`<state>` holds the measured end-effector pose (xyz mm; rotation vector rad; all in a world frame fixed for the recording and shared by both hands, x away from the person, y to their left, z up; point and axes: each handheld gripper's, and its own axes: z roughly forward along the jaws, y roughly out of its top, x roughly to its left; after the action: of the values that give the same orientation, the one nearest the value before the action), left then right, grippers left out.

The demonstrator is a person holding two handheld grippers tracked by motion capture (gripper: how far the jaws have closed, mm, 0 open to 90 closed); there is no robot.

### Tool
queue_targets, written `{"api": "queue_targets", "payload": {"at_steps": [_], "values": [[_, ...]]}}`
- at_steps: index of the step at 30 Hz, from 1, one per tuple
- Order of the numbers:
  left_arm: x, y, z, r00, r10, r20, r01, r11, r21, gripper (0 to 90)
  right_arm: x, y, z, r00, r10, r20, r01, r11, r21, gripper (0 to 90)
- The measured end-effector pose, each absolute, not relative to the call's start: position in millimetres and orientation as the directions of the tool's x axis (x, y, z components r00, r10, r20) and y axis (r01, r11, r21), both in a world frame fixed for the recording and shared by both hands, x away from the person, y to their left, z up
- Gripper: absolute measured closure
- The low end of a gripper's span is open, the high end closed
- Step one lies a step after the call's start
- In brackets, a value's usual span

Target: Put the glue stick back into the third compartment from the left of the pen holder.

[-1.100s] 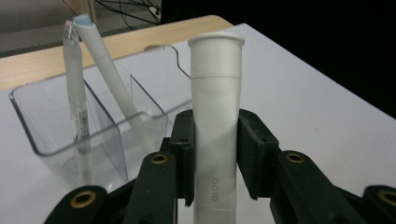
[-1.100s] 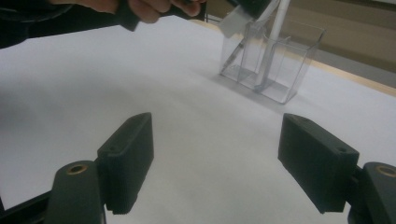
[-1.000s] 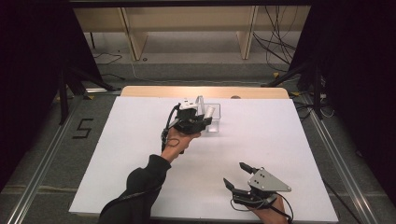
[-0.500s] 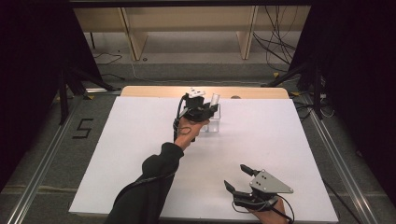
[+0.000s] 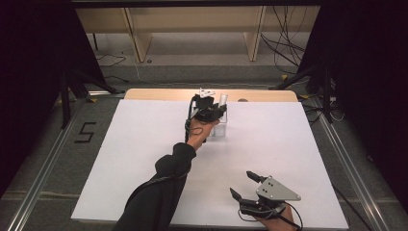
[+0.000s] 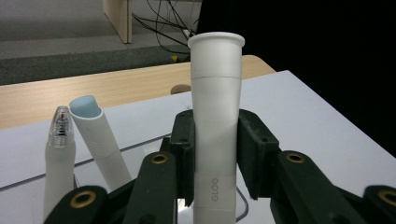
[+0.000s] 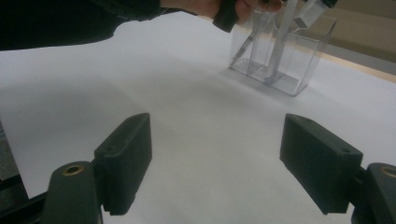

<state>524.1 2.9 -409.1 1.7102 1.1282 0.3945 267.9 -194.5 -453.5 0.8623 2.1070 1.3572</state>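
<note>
At the far edge of the white table (image 5: 144, 159), here is what you have in hand:

Left gripper: your left gripper (image 5: 210, 111) sits over the clear holder (image 5: 220, 129) near the table's far side, with your arm stretched across the sheet toward it.
Left grip: its 2 jaws are clamped on the white glue stick (image 6: 215, 126); in the left gripper view both pads (image 6: 184, 149) press the tube's sides.
Glue stick: it stands upright between the jaws, flared cap on top, the word GLOO readable low on the barrel. In the high view its top (image 5: 223, 98) rises just past the gripper, above the holder.
Holder: a clear plastic box with compartments (image 7: 285, 56); in the right gripper view your left hand (image 7: 224, 9) is directly above it, with slim items reaching down inside. Which compartment the glue stick is over, I cannot tell.
Neighbours: 2 other items stand just left of the glue stick in the left gripper view, a pen with a clear cap (image 6: 60, 154), upright, and a white tube with a pale blue tip (image 6: 98, 135), leaning left.
Right gripper: your right gripper (image 5: 243, 185) is at the near edge of the table, well apart from the holder.
Right grip: its jaws stand wide apart with bare table between them (image 7: 215, 154).
</note>
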Motion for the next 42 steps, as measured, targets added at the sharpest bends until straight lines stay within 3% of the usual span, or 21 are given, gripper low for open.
{"api": "queue_targets", "payload": {"at_steps": [27,34,42], "values": [[527,-13,-419,0.449,0.869,-0.209,0.524,-0.066,0.849,67.5,266,-193,-454,-0.692,0.718,-0.082,0.229,0.325,0.918,26.0],[524,-11,-410,0.432,0.872,-0.231,0.561,-0.059,0.825,32.3,267,-193,-453,-0.692,0.718,-0.080,0.230,0.324,0.918,26.1],[510,3,-399,0.473,0.853,-0.221,0.556,-0.095,0.826,26.2,267,-193,-453,-0.690,0.719,-0.079,0.232,0.324,0.917,26.0]]}}
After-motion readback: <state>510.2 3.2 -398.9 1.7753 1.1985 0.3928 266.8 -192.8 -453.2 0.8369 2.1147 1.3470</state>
